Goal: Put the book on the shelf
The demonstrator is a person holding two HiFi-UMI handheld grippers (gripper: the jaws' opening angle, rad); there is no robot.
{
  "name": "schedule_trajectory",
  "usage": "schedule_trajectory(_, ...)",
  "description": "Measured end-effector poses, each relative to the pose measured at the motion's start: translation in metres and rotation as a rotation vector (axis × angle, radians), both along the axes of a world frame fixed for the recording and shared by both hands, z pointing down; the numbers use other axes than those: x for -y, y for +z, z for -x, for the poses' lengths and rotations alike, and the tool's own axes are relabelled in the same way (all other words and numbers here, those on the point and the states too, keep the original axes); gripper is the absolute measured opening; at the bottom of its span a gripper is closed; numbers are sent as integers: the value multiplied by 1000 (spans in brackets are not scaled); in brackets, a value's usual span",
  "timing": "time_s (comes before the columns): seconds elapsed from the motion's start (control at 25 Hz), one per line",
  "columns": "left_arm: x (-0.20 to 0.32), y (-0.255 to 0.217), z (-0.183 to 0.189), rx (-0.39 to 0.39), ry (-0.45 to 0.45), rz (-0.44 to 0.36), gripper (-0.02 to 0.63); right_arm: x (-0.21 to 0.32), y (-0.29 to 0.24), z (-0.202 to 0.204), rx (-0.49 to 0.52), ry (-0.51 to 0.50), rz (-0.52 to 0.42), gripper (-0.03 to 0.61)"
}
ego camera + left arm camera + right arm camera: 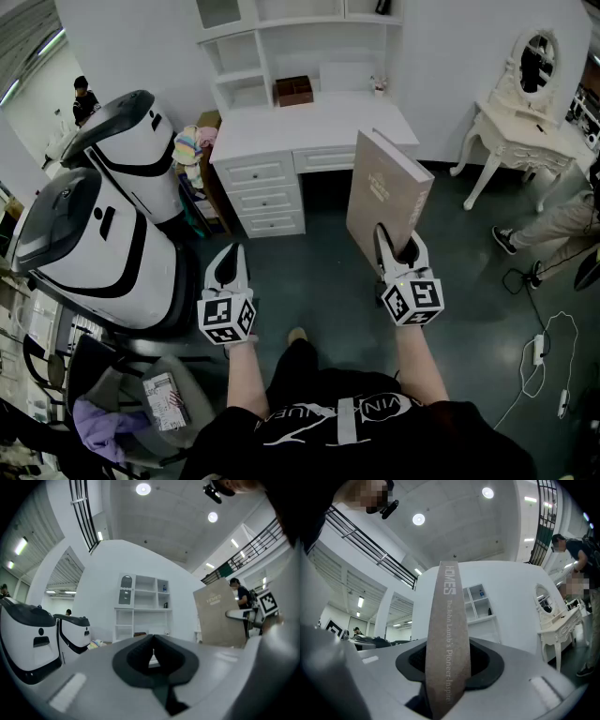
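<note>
Book (386, 192) placement is not yet done. It stands upright in the air, short of the front edge of the white desk (319, 122) and well apart from the shelf (281, 42); the carry and insertion remain. Left gripper (229, 258): jaws pressed together, empty. Right gripper (398, 251): jaws pinching the book's lower end.

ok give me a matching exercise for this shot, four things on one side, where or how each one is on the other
Things
1. book
2. left tool
3. brown box
4. oval mirror

Place or state
a. on the white desk, below the shelves
b. shut, nothing in it
c. upright, clamped in the right tool
d. on the dressing table, far right

Pairs: 1-c, 2-b, 3-a, 4-d
</note>
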State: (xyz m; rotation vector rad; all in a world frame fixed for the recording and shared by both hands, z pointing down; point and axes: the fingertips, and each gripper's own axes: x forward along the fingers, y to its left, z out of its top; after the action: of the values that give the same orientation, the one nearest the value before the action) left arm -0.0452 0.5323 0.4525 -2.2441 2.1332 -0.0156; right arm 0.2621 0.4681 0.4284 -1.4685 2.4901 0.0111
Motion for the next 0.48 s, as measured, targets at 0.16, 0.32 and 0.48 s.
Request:
schedule_trajectory(0.16, 27, 1, 7, -1, -6, -22, 0, 23, 2, 4, 6, 14, -10, 172)
schedule_trajectory(0.32, 60, -2, 9, -3, 16, -34, 0, 51, 5, 6, 19, 28, -7, 172)
schedule_trajectory(0.48, 109, -8, 15, -4, 35, -33, 0, 95, 0, 15, 19, 34, -2, 172)
